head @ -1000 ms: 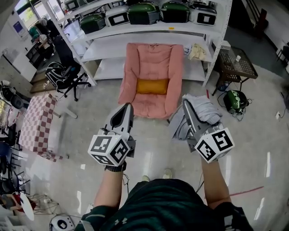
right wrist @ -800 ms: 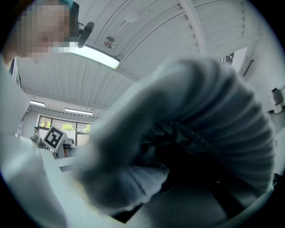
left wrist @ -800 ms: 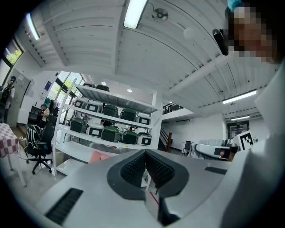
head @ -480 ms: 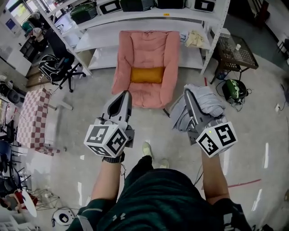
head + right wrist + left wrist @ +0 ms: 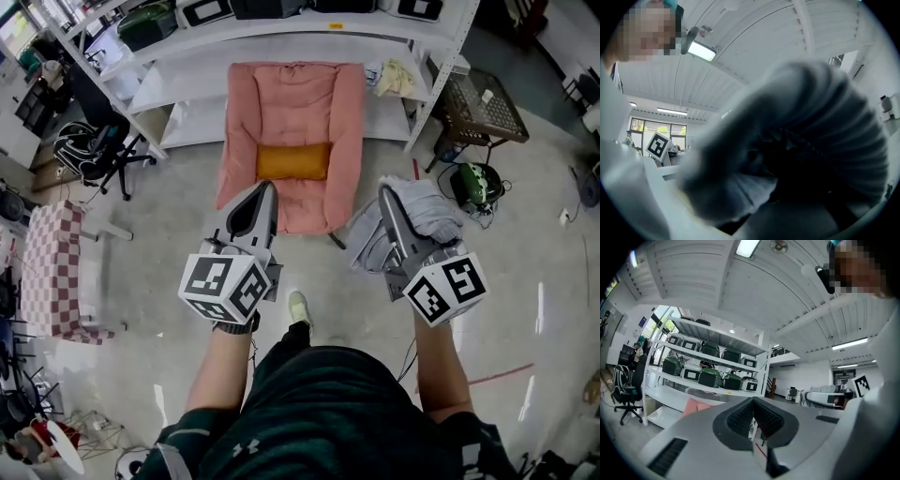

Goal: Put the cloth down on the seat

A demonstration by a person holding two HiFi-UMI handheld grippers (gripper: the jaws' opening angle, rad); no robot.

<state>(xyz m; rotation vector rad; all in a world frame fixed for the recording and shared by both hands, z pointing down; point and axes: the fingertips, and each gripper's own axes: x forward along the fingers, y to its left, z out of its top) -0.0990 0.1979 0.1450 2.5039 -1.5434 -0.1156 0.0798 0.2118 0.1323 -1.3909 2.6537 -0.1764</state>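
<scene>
Two tools are held side by side in the air. The left tool point(image 5: 262, 195) has its jaws together, with nothing between them. The right tool point(image 5: 387, 199) is nearly closed and seems to pinch the grey cloth point(image 5: 427, 217), which fills its own blurred view. Farther, the pink seat point(image 5: 291, 98) with an orange cushion point(image 5: 293, 161) stands before the white shelf point(image 5: 281, 45), apart from the cloth.
</scene>
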